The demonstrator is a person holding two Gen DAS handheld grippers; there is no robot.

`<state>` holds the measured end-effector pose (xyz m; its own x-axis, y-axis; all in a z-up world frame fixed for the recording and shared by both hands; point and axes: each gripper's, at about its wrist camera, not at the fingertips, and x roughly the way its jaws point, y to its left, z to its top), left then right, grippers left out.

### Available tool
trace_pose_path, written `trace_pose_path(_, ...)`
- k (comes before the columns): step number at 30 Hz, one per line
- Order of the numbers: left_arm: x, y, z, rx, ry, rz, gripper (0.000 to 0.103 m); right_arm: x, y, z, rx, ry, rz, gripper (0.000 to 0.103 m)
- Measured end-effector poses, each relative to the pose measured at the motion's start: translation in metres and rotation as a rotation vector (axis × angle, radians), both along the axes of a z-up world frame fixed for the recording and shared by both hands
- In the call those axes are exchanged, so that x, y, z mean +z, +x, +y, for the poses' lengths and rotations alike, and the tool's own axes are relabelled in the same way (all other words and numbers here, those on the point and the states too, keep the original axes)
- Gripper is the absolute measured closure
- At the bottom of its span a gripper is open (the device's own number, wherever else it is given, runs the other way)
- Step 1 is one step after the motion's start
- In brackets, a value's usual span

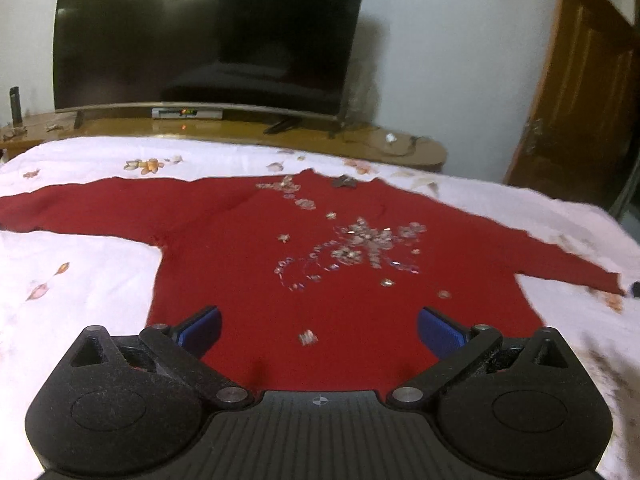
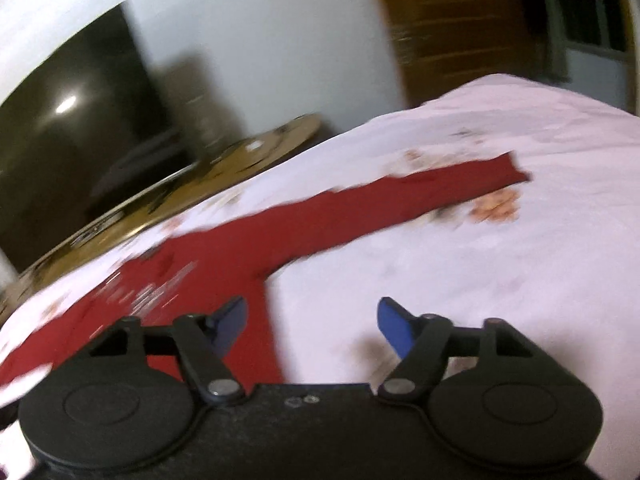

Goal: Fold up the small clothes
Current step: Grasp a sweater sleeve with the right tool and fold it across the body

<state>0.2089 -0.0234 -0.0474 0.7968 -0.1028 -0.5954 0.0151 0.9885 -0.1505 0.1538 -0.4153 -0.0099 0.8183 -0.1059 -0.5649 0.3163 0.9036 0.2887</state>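
White bedsheet (image 1: 100, 264) holds one red sweater (image 1: 320, 264); left tool (image 1: 319, 330) and right tool (image 2: 312, 326) both gape empty.

Ahead of me, a dark television (image 1: 208, 36) on a wooden stand (image 1: 224, 130); a brown door (image 1: 576, 92) upper right; a floral bedsheet (image 1: 80, 280) below.

A red sweater (image 1: 320, 264) with sequin trim lies flat, face up, sleeves toward nine and three o'clock.
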Motion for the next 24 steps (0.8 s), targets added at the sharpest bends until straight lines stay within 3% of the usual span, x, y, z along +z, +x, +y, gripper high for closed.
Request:
trace_pose_path(4, -0.017, 0.04, -0.008, 0.016, 0.028, 0.027, 0.0, -0.024, 0.04, -0.076, -0.137, 0.033, -0.032, 0.034)
trace_pose_path(7, -0.026, 0.057, -0.013, 0.014, 0.04, 0.04, 0.0, -0.051, 0.067, -0.141, -0.253, 0.139, -0.047, 0.047)
trace_pose_path(12, -0.04, 0.077, -0.02, 0.024, 0.073, 0.071, 0.0, -0.097, 0.089, -0.226, -0.407, 0.316, -0.061, 0.057)
trace_pose_path(20, -0.05, 0.097, -0.021, 0.066, 0.08, 0.114, 0.0, -0.115, 0.113, -0.253, -0.364, 0.355, -0.112, 0.064)
trace_pose_path(24, -0.045, 0.097, -0.014, 0.096, 0.062, 0.1, 0.0, -0.117, 0.112, -0.263, -0.392, 0.407, -0.138, 0.086)
